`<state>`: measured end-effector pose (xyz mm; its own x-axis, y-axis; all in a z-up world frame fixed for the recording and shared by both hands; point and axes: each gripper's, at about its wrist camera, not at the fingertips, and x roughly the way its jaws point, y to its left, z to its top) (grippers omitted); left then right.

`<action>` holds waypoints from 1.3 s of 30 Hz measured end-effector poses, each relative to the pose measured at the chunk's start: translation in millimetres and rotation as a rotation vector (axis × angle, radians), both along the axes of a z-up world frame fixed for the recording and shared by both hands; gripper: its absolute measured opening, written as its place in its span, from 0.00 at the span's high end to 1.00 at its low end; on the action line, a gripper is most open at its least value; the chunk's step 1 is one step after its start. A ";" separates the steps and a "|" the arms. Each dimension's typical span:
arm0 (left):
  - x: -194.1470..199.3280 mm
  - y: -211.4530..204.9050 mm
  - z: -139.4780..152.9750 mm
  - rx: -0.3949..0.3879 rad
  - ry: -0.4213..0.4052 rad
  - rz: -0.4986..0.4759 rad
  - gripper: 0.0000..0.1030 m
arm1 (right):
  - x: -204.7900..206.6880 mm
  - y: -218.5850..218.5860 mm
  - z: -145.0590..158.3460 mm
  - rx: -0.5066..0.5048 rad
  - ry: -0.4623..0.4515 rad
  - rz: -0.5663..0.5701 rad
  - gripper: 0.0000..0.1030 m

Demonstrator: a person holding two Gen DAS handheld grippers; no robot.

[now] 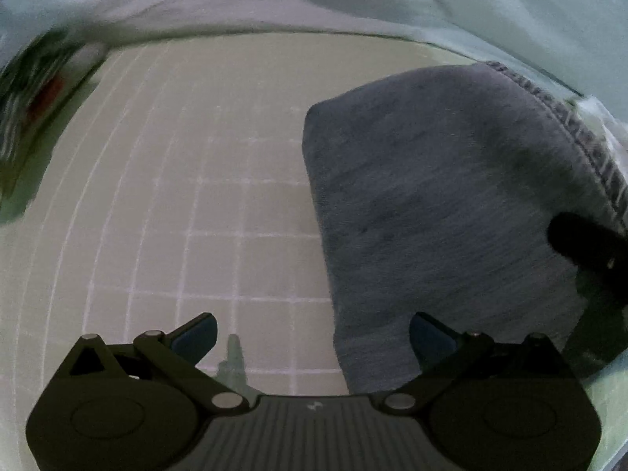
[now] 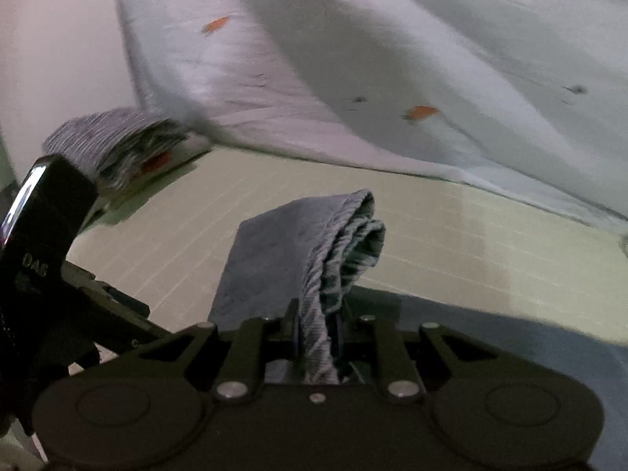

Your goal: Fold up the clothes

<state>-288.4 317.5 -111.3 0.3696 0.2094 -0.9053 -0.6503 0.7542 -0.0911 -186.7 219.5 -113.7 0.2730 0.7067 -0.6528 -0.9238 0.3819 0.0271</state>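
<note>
Two hand-held grippers in view. Right hand-held gripper [image 2: 318,337] is clamped on a bunched hem of the grey garment [image 1: 451,204]; left hand-held gripper [image 1: 312,333] is spread wide, holding nothing, its right finger just over the garment's edge.

Garment location: lifted off the gridded mat [image 1: 188,196] on the surface, hanging from the right grip, lower part draped toward the mat.

Risks:
- Grip is on a narrow, twisted bunch of hem. Fabric could creep out if pulled sideways, dropping the piece mid-fold.
- Only one corner is held, so the cloth hangs skewed; laying it down like this would likely crease it or fold it off-square.
- Left fingers close to the cloth edge: closing now may catch one layer only, or miss.
- Frames are motion-blurred, so fast swinging could flip the free end over itself.
- Pale sheet [image 2: 353,59] and the folded striped pile [image 2: 117,137] sit near the mat's far edge; a wide swing could drag into them.

Garment look: dark grey, soft knit, stitched hem visible, striped inner side at the bunch, doubled over near the grip. Fold stage unclear.
</note>
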 end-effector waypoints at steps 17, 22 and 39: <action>17.9 -21.4 -19.8 -0.030 0.129 -0.096 0.00 | 46.9 -47.7 -73.9 -0.215 0.089 -0.315 0.37; 32.2 -33.3 -6.5 0.042 0.134 -0.114 0.00 | 45.0 -87.1 -58.2 -0.159 0.085 -0.385 0.16; 90.4 -112.1 7.2 0.034 0.107 -0.113 0.00 | 154.5 -276.5 -64.7 0.170 0.435 -0.870 0.00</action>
